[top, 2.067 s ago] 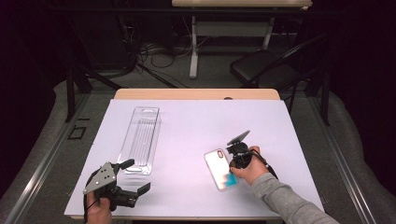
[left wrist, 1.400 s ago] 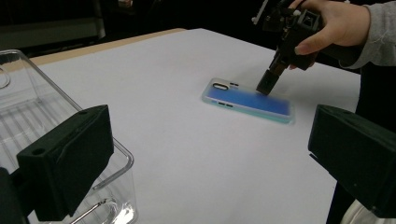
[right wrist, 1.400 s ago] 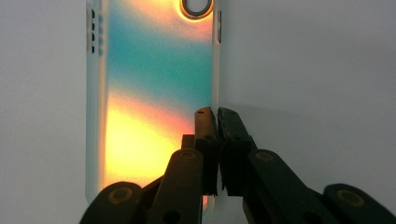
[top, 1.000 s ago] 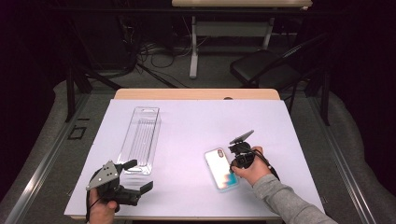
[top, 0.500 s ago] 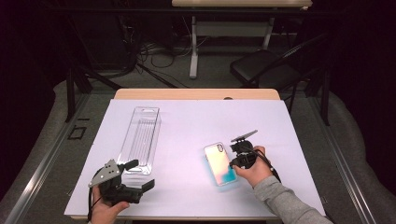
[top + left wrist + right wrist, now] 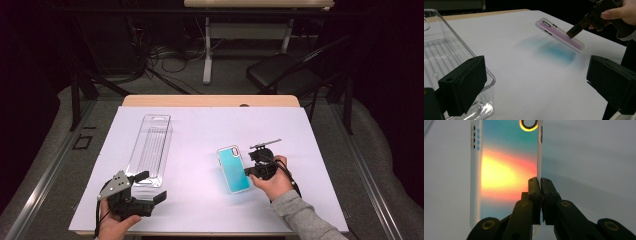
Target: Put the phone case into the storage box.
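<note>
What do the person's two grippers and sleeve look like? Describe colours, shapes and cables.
Both tools are black. The left gripper carries a grey three-cornered plate on top and has blocky, square jaw pads. The right gripper has slim jointed jaws with brass-coloured rivets, and a black cable trails from it. The right arm wears a grey sleeve.

Ahead of me a white sheet [image 6: 210, 130] covers the wooden table [image 6: 210, 100]. Beyond it I see a black chair [image 6: 280, 75] and tangled cables [image 6: 160, 55] on the floor.
</note>
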A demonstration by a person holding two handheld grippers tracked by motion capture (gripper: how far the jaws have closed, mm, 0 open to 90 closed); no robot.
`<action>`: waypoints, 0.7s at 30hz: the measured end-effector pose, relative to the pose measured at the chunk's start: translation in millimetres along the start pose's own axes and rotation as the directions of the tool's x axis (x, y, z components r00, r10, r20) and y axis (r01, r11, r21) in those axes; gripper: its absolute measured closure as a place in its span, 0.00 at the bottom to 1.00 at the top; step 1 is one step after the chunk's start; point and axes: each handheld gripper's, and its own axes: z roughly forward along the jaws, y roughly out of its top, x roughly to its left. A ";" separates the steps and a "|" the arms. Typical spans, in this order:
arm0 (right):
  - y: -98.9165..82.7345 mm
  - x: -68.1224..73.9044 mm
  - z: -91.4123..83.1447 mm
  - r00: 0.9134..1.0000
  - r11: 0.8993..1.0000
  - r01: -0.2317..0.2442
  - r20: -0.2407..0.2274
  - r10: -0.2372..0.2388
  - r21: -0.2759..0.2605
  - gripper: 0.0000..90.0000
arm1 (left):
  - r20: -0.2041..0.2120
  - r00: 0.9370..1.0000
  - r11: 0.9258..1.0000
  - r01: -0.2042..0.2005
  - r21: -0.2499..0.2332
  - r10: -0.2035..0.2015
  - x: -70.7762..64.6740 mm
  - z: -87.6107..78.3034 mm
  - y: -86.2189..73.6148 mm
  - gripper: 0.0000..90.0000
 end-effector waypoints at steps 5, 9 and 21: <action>0.4 -0.5 -2.0 1.000 0.999 0.009 -0.005 -0.010 -0.051 0.97 | -0.004 1.000 1.000 -0.009 0.006 0.009 -0.6 1.3 -0.3 0.04; 1.4 -0.2 -3.4 1.000 0.995 0.010 -0.015 -0.011 -0.094 0.97 | -0.007 1.000 1.000 -0.011 0.011 0.011 -0.4 2.0 -0.4 0.04; 4.5 3.3 -5.6 0.999 0.977 0.030 -0.012 -0.033 -0.213 0.97 | -0.014 1.000 1.000 -0.007 0.012 0.007 -0.5 5.9 -0.6 0.07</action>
